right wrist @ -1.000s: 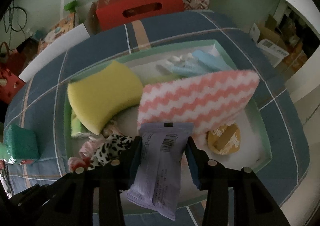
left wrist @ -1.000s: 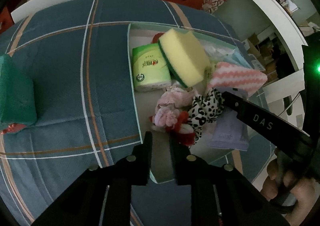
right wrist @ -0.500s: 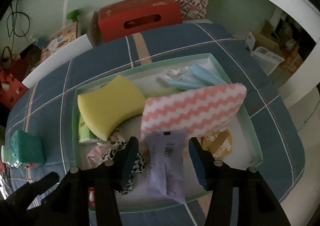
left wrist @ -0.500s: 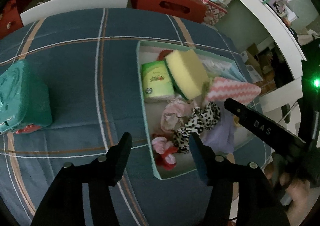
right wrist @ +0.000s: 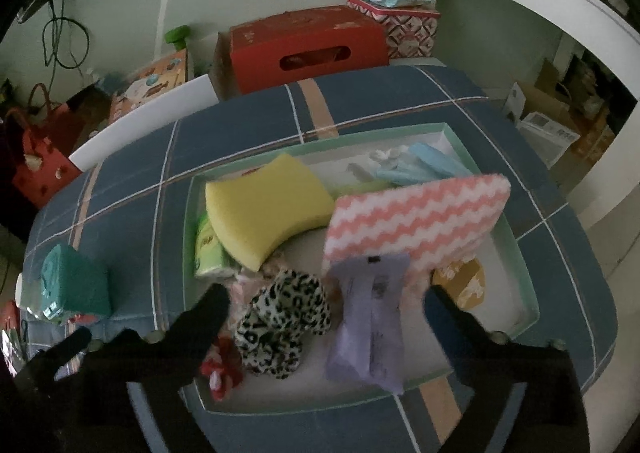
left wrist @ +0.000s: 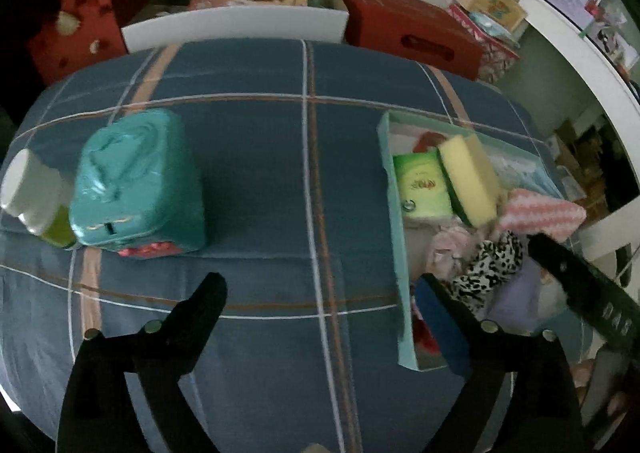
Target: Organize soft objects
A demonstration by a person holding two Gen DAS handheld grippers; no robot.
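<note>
Both grippers opening wide, empty, above tray (right wrist: 516,237)
Risk: snagging leopard scrunchie (right wrist: 284,321) or purple packet (right wrist: 370,317), crowded near edge

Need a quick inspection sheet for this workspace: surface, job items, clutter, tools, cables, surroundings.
Surface: blue plaid cover, lightly creased.
Job's things: shallow green tray holds yellow sponge, pink zigzag cloth, purple packet, leopard scrunchie, green tissue pack, blue items at its far end. Teal wipes pack lies outside the tray.
Clutter: white-capped bottle beside the wipes pack.
Grippers: left tool opening, nothing between its fingers; right tool opening over the purple packet, pads clear of it.
Cables: dark cord on the wall.
Surroundings: red box, patterned tin, red bag.
</note>
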